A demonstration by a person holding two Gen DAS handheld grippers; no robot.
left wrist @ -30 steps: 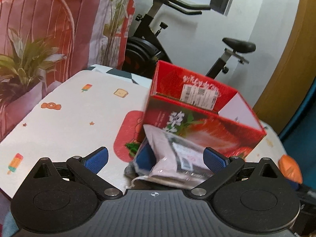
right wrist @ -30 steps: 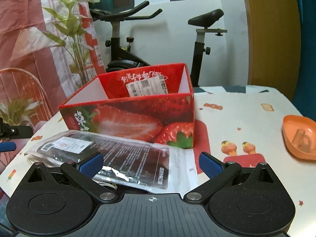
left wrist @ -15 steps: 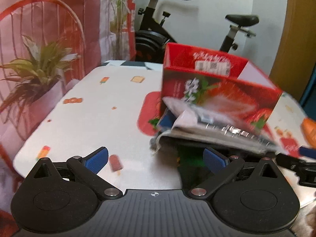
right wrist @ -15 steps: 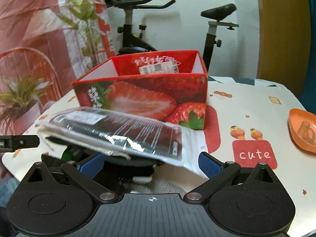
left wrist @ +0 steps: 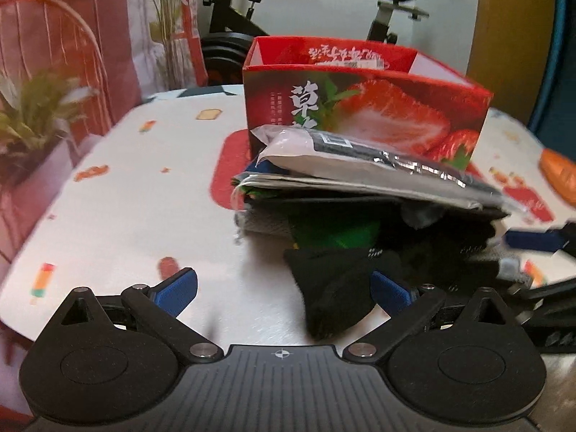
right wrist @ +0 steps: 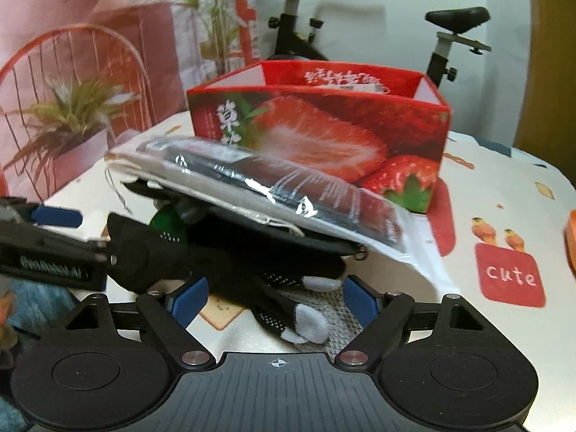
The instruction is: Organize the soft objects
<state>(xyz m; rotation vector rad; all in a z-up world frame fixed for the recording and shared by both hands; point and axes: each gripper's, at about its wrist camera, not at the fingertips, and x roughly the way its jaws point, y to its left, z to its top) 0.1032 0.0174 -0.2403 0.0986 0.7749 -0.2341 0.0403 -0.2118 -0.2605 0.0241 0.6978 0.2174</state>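
A pile of soft things lies on the table in front of a red strawberry box [left wrist: 363, 108] [right wrist: 324, 122]. On top is a flat plastic-wrapped packet [left wrist: 378, 176] [right wrist: 273, 194]. Under it are black fabric [left wrist: 334, 288], something green [left wrist: 334, 234] and black dotted gloves with grey fingertips [right wrist: 288, 306]. My left gripper [left wrist: 284, 288] is open at the pile's left front; black fabric lies by its right fingertip. My right gripper [right wrist: 275, 298] is open, with the gloves between its fingertips. The left gripper also shows in the right wrist view [right wrist: 54, 244].
The table [left wrist: 144, 187] has a white cartoon-print cover. An orange dish [left wrist: 561, 176] sits at the right edge. A potted plant [right wrist: 72, 122], a red wire chair [right wrist: 82, 46] and an exercise bike [right wrist: 360, 18] stand behind the table.
Both grippers have pulled back from the box, so more of the pile shows. The wrapped packet now rests tilted on top of the fabric and gloves. Both stay open.
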